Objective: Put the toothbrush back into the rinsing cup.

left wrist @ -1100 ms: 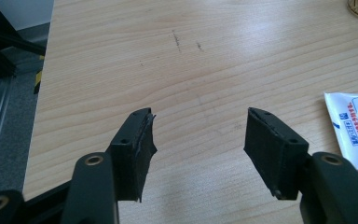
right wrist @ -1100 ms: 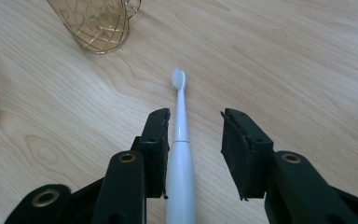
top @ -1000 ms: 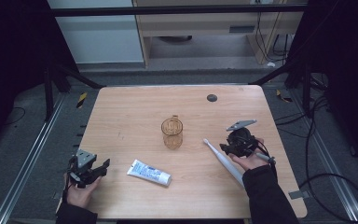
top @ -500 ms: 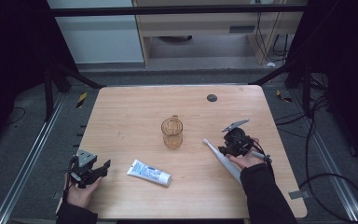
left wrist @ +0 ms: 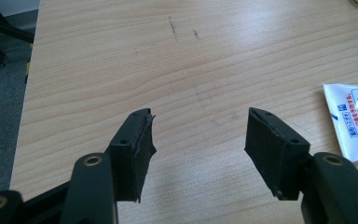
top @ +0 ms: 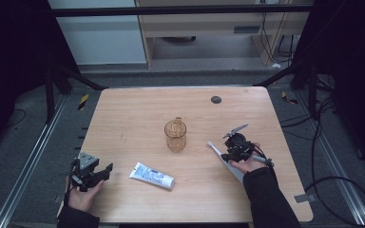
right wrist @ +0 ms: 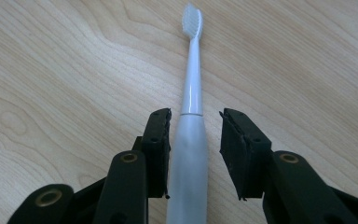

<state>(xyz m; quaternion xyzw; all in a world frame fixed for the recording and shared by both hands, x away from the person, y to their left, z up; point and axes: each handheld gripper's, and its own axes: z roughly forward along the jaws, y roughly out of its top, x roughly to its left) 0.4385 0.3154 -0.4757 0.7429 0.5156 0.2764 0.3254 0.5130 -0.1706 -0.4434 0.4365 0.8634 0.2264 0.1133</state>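
The right tool point(right wrist: 193, 154) straddles the handle of the toothbrush point(right wrist: 190, 116), which lies flat on the worktop point(top: 138, 118) with its bristle head pointing away. The left pad is at or just beside the handle; a gap remains at the right pad, so the tool is released. In the high view the toothbrush sits right of the amber cup point(top: 175, 135). The left tool point(left wrist: 198, 140) is released over bare worktop, near the toothpaste tube point(top: 152, 175).
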